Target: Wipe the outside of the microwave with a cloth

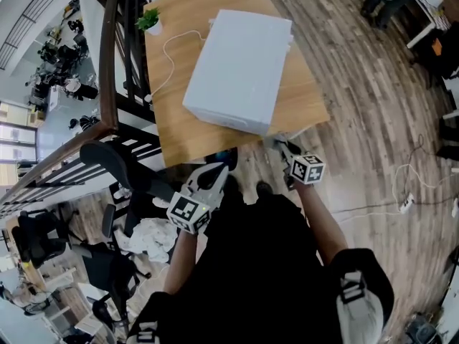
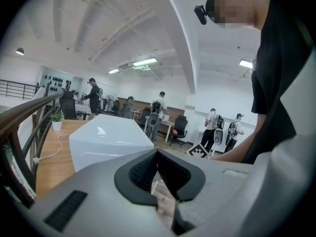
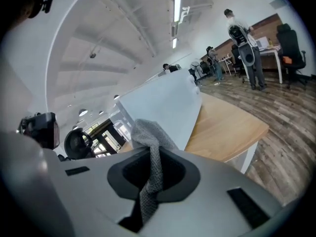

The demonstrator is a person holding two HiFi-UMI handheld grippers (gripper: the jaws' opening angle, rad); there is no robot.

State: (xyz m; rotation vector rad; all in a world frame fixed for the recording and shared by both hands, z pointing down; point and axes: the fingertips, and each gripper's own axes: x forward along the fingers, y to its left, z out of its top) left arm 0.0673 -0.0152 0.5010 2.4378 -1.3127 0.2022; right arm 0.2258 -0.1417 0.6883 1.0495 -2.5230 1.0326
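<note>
Grey cloth (image 3: 147,132) pinched in my right gripper (image 3: 155,174), just short of the white microwave (image 1: 240,67) on the table (image 1: 172,127).
Left gripper (image 2: 158,169) closed, empty; I'd press the cloth flat and wipe in overlapping strokes.

Left tongs (image 2: 157,154) closed and empty, right tongs (image 3: 155,157) pinching cloth (image 3: 147,132), both forearms extended forward

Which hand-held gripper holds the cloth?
The right hand-held gripper, jaws shut on the grey cloth; the left hand-held gripper is shut on nothing.

Microwave (image 1: 240,67) on table (image 1: 179,131), plant (image 1: 149,20) nr corner
</note>
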